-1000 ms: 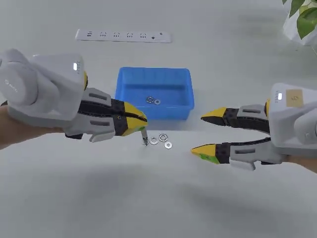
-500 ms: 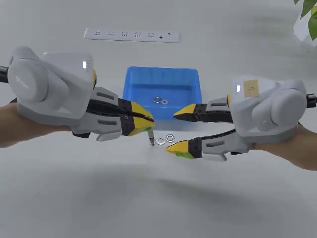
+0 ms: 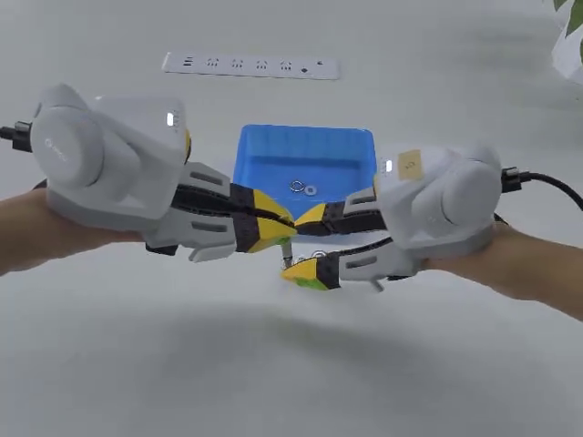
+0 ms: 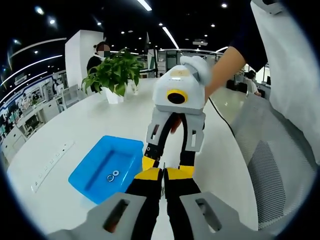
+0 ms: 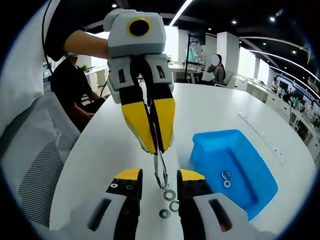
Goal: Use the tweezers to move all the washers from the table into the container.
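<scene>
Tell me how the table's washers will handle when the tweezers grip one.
The washers lie flat on the smooth table, so they will probably skid when nudged. Small thin rings: likely light, and apt to slip from the tweezers.

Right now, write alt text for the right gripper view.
The left hand-held gripper, shut on tweezers, holds their tips down by three washers on the white table, between the open jaws of the right hand-held gripper. A blue container at right holds two more washers.
</scene>
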The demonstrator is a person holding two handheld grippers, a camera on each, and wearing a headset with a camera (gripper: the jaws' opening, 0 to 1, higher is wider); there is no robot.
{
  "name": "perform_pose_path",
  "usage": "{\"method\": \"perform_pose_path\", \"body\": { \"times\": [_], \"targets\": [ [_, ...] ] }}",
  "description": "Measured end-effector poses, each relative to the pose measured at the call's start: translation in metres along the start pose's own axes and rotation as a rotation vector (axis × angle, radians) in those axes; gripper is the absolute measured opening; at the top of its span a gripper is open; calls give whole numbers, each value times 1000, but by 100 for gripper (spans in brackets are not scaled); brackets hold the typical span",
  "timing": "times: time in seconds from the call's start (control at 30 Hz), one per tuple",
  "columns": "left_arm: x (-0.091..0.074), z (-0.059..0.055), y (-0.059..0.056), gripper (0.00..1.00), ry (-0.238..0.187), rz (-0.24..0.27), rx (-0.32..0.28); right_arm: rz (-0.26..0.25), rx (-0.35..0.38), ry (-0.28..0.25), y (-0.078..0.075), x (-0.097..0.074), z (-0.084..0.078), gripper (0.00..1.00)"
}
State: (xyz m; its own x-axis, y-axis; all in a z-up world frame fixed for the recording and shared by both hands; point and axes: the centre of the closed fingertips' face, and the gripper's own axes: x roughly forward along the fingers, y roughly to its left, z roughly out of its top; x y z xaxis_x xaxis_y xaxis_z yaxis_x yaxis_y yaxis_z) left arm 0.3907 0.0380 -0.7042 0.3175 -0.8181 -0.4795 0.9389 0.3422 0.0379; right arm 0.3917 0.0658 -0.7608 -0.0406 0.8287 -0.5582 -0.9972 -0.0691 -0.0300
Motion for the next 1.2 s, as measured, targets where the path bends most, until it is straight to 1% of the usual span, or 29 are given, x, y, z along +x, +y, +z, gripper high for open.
{"method": "perform_pose_path", "body": {
  "times": [0.03,0.1,0.13,0.2,0.27,0.33,0.43,0.5,0.67,0.7,0.8,0.93,1.17,1.2],
  "targets": [
    [0,0,0,5,1,-1,3,27,2,16,2,3,-3,26],
    [0,0,0,5,1,-3,2,41,-7,22,2,6,-3,21],
    [0,0,0,5,1,-4,3,50,-11,28,3,7,-3,20],
    [1,1,-1,5,1,-7,4,68,-34,48,5,10,-6,15],
    [1,1,-1,5,1,-9,1,77,-30,63,4,13,-8,15],
    [2,1,0,5,1,-9,2,80,-43,71,4,14,-8,15],
    [2,1,0,5,3,-10,5,80,-54,79,3,15,-9,12],
    [2,1,0,5,5,-9,8,86,-47,76,4,15,-9,11],
    [3,1,-1,5,9,-11,20,70,-83,61,5,14,-9,10],
    [3,1,-2,6,10,-18,17,68,-81,59,5,13,-9,10],
    [2,1,-3,6,12,-15,19,58,-78,51,4,14,-8,10],
    [1,1,0,6,20,-4,22,57,-62,45,4,15,-7,10],
    [-4,0,2,6,24,5,20,51,-62,35,4,17,-3,10],
    [-5,0,3,6,23,7,13,51,-64,34,4,17,-2,10]
  ]
}}
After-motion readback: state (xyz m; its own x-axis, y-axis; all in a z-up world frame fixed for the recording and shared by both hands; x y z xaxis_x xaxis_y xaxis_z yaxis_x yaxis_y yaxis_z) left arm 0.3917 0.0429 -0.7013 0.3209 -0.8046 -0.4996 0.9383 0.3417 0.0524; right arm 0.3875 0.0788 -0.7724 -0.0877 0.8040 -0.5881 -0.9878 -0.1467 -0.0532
